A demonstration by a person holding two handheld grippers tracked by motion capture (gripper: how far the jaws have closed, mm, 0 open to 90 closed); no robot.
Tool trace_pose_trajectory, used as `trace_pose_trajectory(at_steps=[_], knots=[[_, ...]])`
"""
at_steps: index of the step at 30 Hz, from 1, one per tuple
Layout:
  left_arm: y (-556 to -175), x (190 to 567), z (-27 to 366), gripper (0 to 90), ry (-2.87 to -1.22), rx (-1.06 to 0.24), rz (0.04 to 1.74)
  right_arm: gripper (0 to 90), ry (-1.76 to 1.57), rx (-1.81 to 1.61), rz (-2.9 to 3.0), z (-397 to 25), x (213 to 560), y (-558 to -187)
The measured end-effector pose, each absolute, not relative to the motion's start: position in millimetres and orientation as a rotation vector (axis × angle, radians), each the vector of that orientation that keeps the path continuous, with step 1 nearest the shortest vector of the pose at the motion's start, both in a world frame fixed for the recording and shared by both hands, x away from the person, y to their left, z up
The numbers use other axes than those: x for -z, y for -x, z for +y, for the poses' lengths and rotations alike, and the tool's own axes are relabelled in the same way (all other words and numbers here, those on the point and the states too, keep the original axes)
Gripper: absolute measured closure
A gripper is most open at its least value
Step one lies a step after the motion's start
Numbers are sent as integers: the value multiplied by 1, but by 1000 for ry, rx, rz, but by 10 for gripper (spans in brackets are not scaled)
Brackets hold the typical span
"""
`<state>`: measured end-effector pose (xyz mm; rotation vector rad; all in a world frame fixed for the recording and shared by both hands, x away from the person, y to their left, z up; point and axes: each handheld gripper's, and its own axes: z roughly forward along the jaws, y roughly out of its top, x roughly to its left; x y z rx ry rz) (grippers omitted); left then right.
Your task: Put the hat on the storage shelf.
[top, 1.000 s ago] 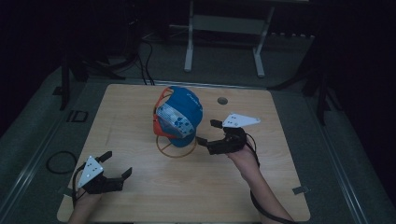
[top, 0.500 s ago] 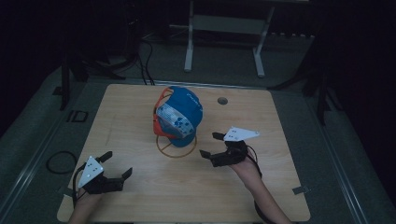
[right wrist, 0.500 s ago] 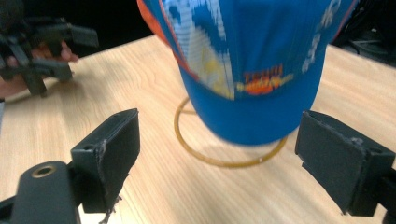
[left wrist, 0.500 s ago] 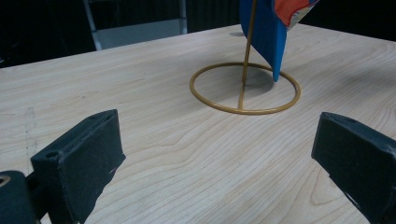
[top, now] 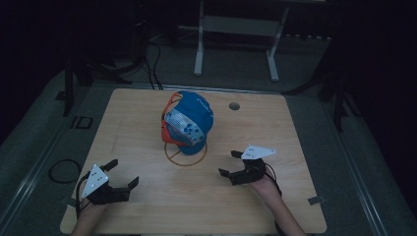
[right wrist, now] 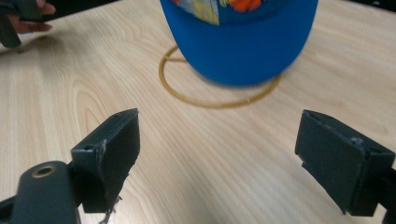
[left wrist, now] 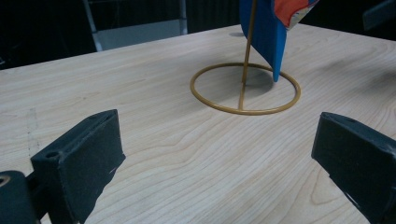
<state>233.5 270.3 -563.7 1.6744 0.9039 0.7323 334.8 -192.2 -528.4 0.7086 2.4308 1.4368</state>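
Observation:
A blue cap [top: 193,120] with an orange and patterned crown hangs on a thin gold wire stand whose ring base [top: 185,155] rests on the wooden table [top: 147,128]. Its blue brim [right wrist: 243,46] points down over the ring [right wrist: 219,100]. My left gripper [top: 120,176] sits open near the table's front left, well short of the stand [left wrist: 245,88]. Right of the stand and a little nearer me, my right gripper [top: 230,163] is open too, with nothing between its jaws. Both gripper views look toward the ring.
A small round hole [top: 234,105] lies in the table behind the cap. A cable loop [top: 63,170] rests on the floor left of the table. A white frame stand [top: 236,39] rises beyond the far edge. The other hand [right wrist: 28,18] is seen across the table.
My right gripper has drawn back from beside the cap toward the table's front. The left gripper and the cap have stayed put.

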Motion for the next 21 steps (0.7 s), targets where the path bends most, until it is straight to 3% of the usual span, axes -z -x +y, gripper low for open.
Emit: trace_pose_trajectory(at_steps=[21], knots=[[-235, 566, 271, 23, -1688, -729, 911, 138, -821, -1342, 2429, -244, 558, -335]])
